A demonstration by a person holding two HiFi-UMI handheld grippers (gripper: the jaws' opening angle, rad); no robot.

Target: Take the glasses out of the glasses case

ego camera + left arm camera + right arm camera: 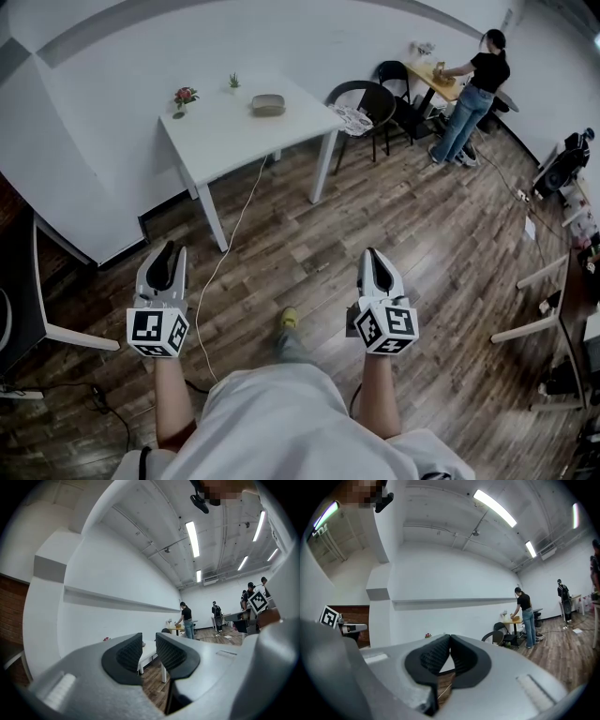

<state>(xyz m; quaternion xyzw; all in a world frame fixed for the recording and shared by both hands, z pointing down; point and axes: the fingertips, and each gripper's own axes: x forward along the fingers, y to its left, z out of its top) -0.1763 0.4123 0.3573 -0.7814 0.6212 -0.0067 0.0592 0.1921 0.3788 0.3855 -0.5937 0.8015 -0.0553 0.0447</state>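
A beige glasses case (268,105) lies shut on the white table (225,131) at the far side of the room; no glasses show. Both grippers hang over the wood floor, well short of the table. My left gripper (168,249) points towards the table's left leg, its jaws a narrow gap apart and holding nothing (149,641). My right gripper (372,253) is level with it further right, pads pressed together on nothing (450,641). A strip of the table shows between the left jaws in the left gripper view; the case itself is hidden there.
A small red flower (185,96) and a tiny green plant (233,82) stand on the table. A white cable (234,230) runs across the floor below it. Black chairs (370,103) stand to its right, and a person (473,94) stands at a small wooden table (436,77).
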